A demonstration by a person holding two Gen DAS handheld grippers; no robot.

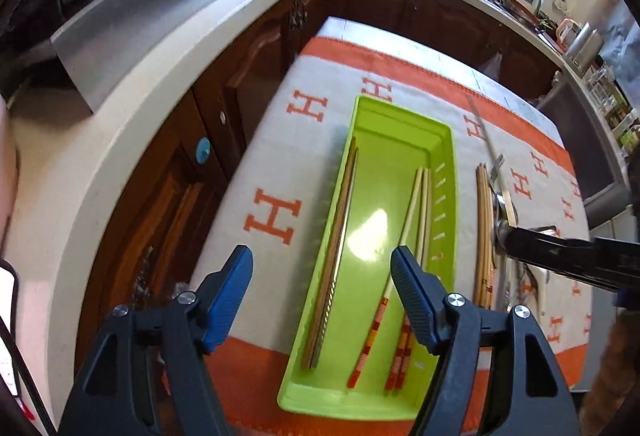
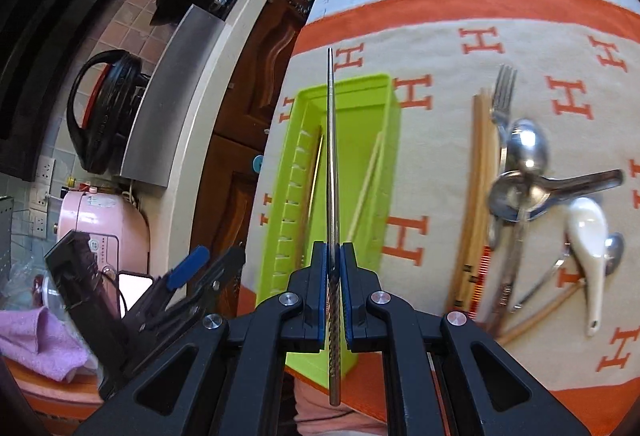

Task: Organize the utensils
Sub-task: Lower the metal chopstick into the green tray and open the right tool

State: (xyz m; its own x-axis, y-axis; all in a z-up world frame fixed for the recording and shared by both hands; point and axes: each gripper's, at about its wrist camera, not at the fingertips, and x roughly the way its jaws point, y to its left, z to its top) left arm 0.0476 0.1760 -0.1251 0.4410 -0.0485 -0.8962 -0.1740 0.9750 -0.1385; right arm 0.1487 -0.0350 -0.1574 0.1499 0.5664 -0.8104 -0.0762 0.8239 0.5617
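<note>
Right wrist view: a metal chopstick (image 2: pixel 333 164) is clamped in the right hand-held gripper (image 2: pixel 333 276) above the green tray (image 2: pixel 390 140), where a tilted release could drop it outside, while the left hand-held gripper (image 1: pixel 322 300) is held open.

Right claw (image 2: pixel 333 276) gripping a metal chopstick (image 2: pixel 331 140) above the green tray (image 2: pixel 390 140).

The chopstick is pointing away from the camera over the tray, which is holding a few other chopsticks (image 2: pixel 366 188). To the right, on the orange-and-white cloth (image 2: pixel 440 48), wooden sticks (image 2: pixel 478 172), a fork (image 2: pixel 503 92), metal spoons (image 2: pixel 526 152) and a white spoon (image 2: pixel 590 252) are lying piled together. The left claw (image 2: pixel 200 268) is hanging open at lower left.
</note>
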